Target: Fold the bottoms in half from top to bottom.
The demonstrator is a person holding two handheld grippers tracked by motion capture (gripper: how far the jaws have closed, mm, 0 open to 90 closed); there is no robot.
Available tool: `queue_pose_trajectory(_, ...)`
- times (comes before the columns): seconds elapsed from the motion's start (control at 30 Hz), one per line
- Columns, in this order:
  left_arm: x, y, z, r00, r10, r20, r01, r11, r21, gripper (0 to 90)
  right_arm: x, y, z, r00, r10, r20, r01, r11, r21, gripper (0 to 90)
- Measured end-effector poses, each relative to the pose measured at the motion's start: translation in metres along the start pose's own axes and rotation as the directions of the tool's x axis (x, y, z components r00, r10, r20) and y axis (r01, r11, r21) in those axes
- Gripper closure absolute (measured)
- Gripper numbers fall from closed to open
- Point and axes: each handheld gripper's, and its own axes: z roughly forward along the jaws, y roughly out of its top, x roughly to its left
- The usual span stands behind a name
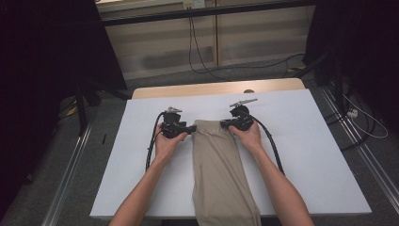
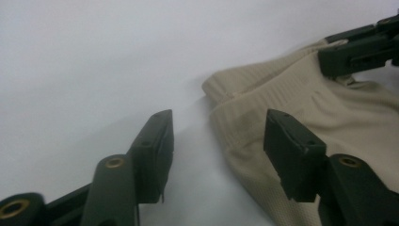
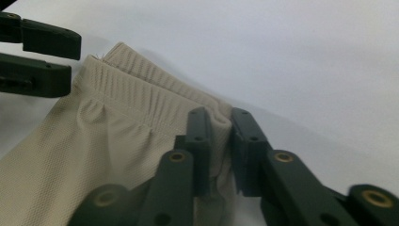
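White worktop w/ a bare wooden strip along its far edge; small dark semicircle mark on that strip. Grey floor around it. Metal rails run along floor both sides. Black cables hang down pale back wall panels & trail across floor to the right. White cable w/ small plug on floor at right. Dark stand legs left, dark curtain areas both sides.

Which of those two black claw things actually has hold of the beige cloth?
The right gripper: its jaws pinch the waistband corner of the beige garment. The left gripper gapes open beside it.
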Motion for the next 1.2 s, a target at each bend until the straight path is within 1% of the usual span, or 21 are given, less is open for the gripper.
queue_pose_trajectory(0.07, 0.000, -0.001, 0.007, 1.0000, -0.004, 0.003, 0.004, 1.0000, 0.006, 42.7, 0.002, 0.001, -0.001, 0.9997, -0.014, 0.019, 0.014, 1.000, 0.004, 82.5)
queue_pose_trajectory(0.13, -0.001, -0.001, 0.011, 0.9995, -0.032, -0.007, 0.032, 0.9992, -0.023, 43.1, 0.002, 0.001, -0.003, 0.9995, -0.018, 0.027, 0.018, 1.000, 0.005, 82.7)
queue_pose_trajectory(0.17, -0.002, -0.001, 0.014, 0.9987, -0.051, 0.005, 0.051, 0.9981, -0.034, 44.1, 0.001, 0.001, -0.004, 0.9995, -0.020, 0.026, 0.020, 1.000, 0.006, 82.8)
queue_pose_trajectory(0.2, -0.002, 0.000, 0.016, 0.9990, -0.043, 0.006, 0.044, 0.9985, -0.034, 45.0, 0.001, 0.001, -0.005, 0.9993, -0.025, 0.027, 0.024, 1.000, 0.009, 82.8)
queue_pose_trajectory(0.23, -0.004, 0.001, 0.018, 0.9995, -0.031, -0.004, 0.030, 0.9990, -0.032, 46.4, 0.001, 0.001, -0.005, 0.9992, -0.029, 0.029, 0.029, 1.000, 0.010, 82.8)
queue_pose_trajectory(0.27, -0.007, 0.002, 0.020, 0.9995, -0.031, -0.005, 0.031, 0.9989, -0.035, 49.2, 0.001, 0.001, -0.006, 0.9990, -0.031, 0.031, 0.031, 0.999, 0.010, 82.9)
queue_pose_trajectory(0.3, -0.008, 0.003, 0.021, 0.9994, -0.025, 0.025, 0.026, 0.9992, -0.031, 55.0, 0.001, 0.001, -0.007, 0.9992, -0.027, 0.030, 0.027, 1.000, 0.011, 82.9)
queue_pose_trajectory(0.33, -0.009, 0.004, 0.023, 0.9985, -0.028, 0.047, 0.029, 0.9994, -0.017, 68.5, 0.001, 0.002, -0.008, 0.9991, -0.027, 0.032, 0.027, 1.000, 0.009, 83.0)
queue_pose_trajectory(0.37, -0.009, 0.005, 0.023, 0.9975, -0.040, 0.058, 0.041, 0.9991, -0.012, 70.0, 0.001, 0.002, -0.010, 0.9988, -0.031, 0.037, 0.031, 1.000, 0.004, 83.0)
queue_pose_trajectory(0.43, -0.009, 0.007, 0.021, 0.9949, -0.051, 0.088, 0.051, 0.9986, -0.008, 78.9, 0.002, 0.003, -0.014, 0.9988, -0.030, 0.038, 0.030, 1.000, -0.002, 83.0)
queue_pose_trajectory(0.5, -0.011, 0.011, 0.017, 0.9922, -0.068, 0.105, 0.073, 0.9966, -0.040, 81.0, 0.002, 0.005, -0.020, 0.9992, -0.027, 0.029, 0.027, 0.999, -0.023, 83.0)
queue_pose_trajectory(0.6, -0.017, 0.019, 0.010, 0.9952, -0.035, 0.091, 0.042, 0.9959, -0.080, 81.5, 0.002, 0.012, -0.034, 0.9992, -0.028, 0.029, 0.030, 0.997, -0.066, 83.0)
queue_pose_trajectory(0.63, -0.019, 0.024, 0.006, 0.9944, -0.033, 0.100, 0.043, 0.9943, -0.098, 81.5, 0.002, 0.014, -0.037, 0.9992, -0.028, 0.029, 0.031, 0.996, -0.081, 83.0)
queue_pose_trajectory(0.67, -0.022, 0.031, 0.002, 0.9948, -0.021, 0.100, 0.033, 0.9920, -0.122, 81.5, 0.001, 0.017, -0.042, 0.9992, -0.024, 0.032, 0.027, 0.995, -0.096, 83.0)
queue_pose_trajectory(0.77, -0.027, 0.050, -0.007, 0.9961, 0.014, 0.087, 0.000, 0.9881, -0.154, 81.5, -0.002, 0.029, -0.058, 0.9998, -0.008, 0.020, 0.011, 0.988, -0.153, 82.9)
queue_pose_trajectory(0.83, -0.030, 0.061, -0.013, 0.9966, 0.028, 0.077, -0.014, 0.9844, -0.175, 81.6, -0.002, 0.038, -0.067, 0.9997, -0.011, 0.023, 0.015, 0.983, -0.183, 82.9)
queue_pose_trajectory(0.9, -0.033, 0.073, -0.019, 0.9963, 0.036, 0.078, -0.019, 0.9788, -0.204, 81.6, -0.003, 0.046, -0.075, 0.9998, -0.013, 0.016, 0.016, 0.978, -0.209, 82.9)
queue_pose_trajectory(0.93, -0.034, 0.079, -0.022, 0.9959, 0.049, 0.076, -0.033, 0.9769, -0.211, 81.5, -0.003, 0.051, -0.081, 0.9998, -0.013, 0.014, 0.015, 0.974, -0.227, 82.9)
queue_pose_trajectory(1.0, -0.037, 0.089, -0.027, 0.9953, 0.066, 0.072, -0.047, 0.9716, -0.232, 81.6, -0.003, 0.060, -0.090, 0.9997, -0.018, 0.016, 0.022, 0.969, -0.245, 82.9)
queue_pose_trajectory(1.1, -0.040, 0.104, -0.035, 0.9944, 0.075, 0.074, -0.053, 0.9634, -0.263, 81.5, -0.004, 0.072, -0.102, 0.9996, -0.025, 0.015, 0.028, 0.961, -0.276, 82.9)
queue_pose_trajectory(1.2, -0.043, 0.120, -0.043, 0.9931, 0.099, 0.063, -0.078, 0.9556, -0.284, 81.5, -0.003, 0.085, -0.115, 0.9992, -0.036, 0.019, 0.040, 0.951, -0.306, 82.8)
